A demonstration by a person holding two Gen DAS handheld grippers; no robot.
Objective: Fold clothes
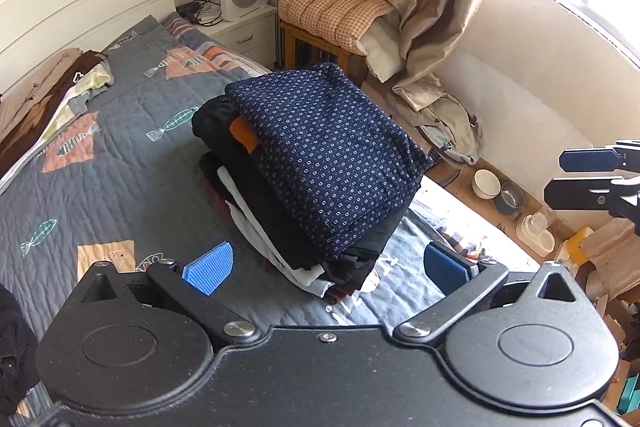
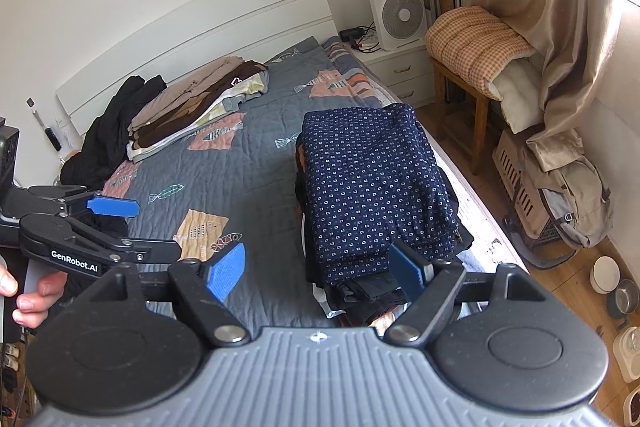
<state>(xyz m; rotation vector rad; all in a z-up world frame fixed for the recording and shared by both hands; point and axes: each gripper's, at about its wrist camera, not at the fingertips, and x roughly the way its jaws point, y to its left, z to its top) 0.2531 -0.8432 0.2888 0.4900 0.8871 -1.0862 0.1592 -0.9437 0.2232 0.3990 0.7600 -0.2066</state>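
A stack of folded clothes point(image 1: 328, 155) point(image 2: 376, 187), topped by a navy dotted garment, lies near the right edge of the grey fish-print bedspread point(image 1: 120, 163) point(image 2: 248, 163). My left gripper point(image 1: 326, 267) hovers before the stack's near end, open, its blue pads wide apart and touching nothing. The right gripper point(image 2: 318, 269) is open too, held just short of the stack's near end with nothing gripped. Each shows in the other's view: the right gripper point(image 1: 560, 175) off the bed's side, the left gripper point(image 2: 156, 227) at the left with a person's hand point(image 2: 28, 295) on it.
A pile of beige and brown clothes point(image 2: 192, 103) point(image 1: 48, 99) and a black garment point(image 2: 116, 123) lie by the white headboard. Past the bed's right edge stand a nightstand with a fan point(image 2: 396, 15), a chair with a checked cushion point(image 2: 476, 35), a backpack point(image 2: 568, 195) and floor bowls point(image 1: 486, 183).
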